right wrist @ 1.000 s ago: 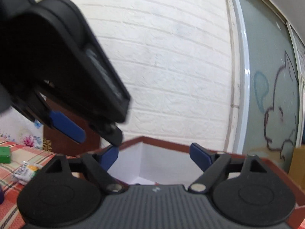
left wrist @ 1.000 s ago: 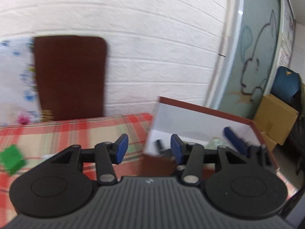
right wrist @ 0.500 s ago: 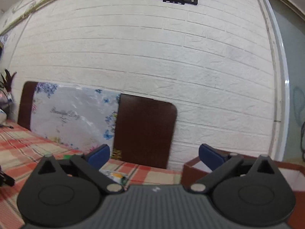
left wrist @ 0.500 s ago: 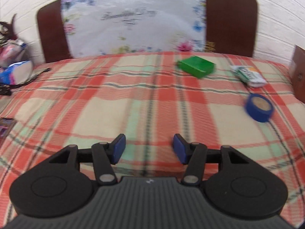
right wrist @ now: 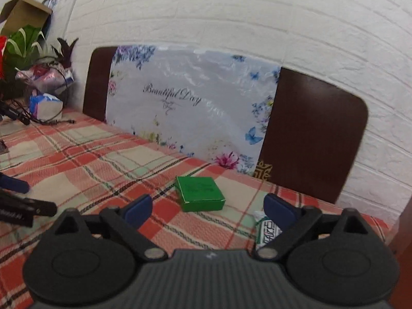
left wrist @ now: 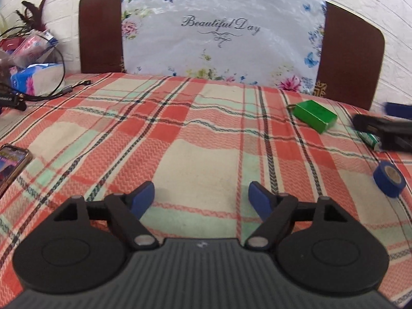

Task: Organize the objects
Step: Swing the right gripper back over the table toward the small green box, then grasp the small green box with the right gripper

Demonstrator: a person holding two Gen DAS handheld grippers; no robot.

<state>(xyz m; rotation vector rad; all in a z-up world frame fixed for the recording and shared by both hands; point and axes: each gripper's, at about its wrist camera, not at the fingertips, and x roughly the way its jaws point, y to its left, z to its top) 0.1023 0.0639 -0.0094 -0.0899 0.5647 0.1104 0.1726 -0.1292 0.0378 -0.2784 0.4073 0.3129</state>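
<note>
A green box [left wrist: 314,115] [right wrist: 199,192] lies on the plaid tablecloth [left wrist: 195,139], far right in the left wrist view and just ahead in the right wrist view. A blue tape roll [left wrist: 389,179] lies at the right. A green-and-white packet [left wrist: 370,139] [right wrist: 267,230] lies next to the box. My left gripper [left wrist: 201,199] is open and empty over bare cloth. My right gripper [right wrist: 209,209] is open and empty, just short of the green box; it shows at the right edge of the left wrist view [left wrist: 383,126].
A phone [left wrist: 11,163] lies at the left edge. A tissue pack [left wrist: 36,77], cables and bags sit at the back left by a plant [right wrist: 20,49]. A floral-covered brown headboard [left wrist: 221,36] stands against the white brick wall. A brown box edge [right wrist: 403,234] shows at right.
Both grippers have swung left, away from the brown box, to face the table. The left jaws have opened wider. The right gripper has tipped down toward the green box.
</note>
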